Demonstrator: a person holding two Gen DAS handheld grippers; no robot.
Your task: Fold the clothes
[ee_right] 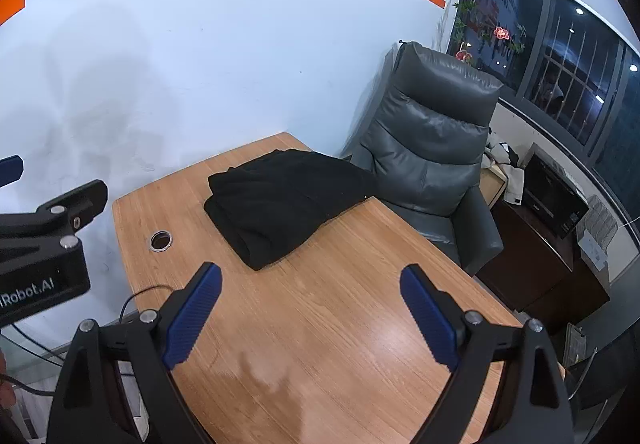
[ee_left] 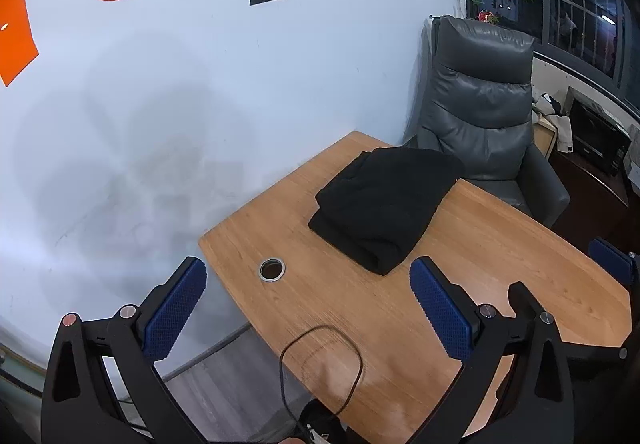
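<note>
A big white wall [ee_left: 200,92] with orange and black shapes on it stands behind everything. In front of it is a wooden table [ee_left: 460,284], which fills the lower part of both views. A gray padded chair [ee_right: 432,148] sits at the far side of the table, next to a dark window [ee_right: 560,64].

The black clothes [ee_left: 384,208] lie on the far part of the table, near the chair. They are folded into a thick, neat pile with soft layers showing along the near edge. One corner of the pile hangs toward the chair side. Nothing is touching them.

The left claw [ee_left: 308,308] is held up over the near edge of the table, well apart from the clothes. Its two blue fingers [ee_left: 176,308] are wide apart and hold nothing. The right claw [ee_right: 310,314] is just beside it, also over the near part of the table. Its blue fingers [ee_right: 428,316] are wide apart and empty too.

A thin black cord [ee_left: 320,368] loops over the table near the left claw. A small round hole with a metal ring [ee_left: 272,269] sits in the tabletop, to the left of the clothes.
</note>
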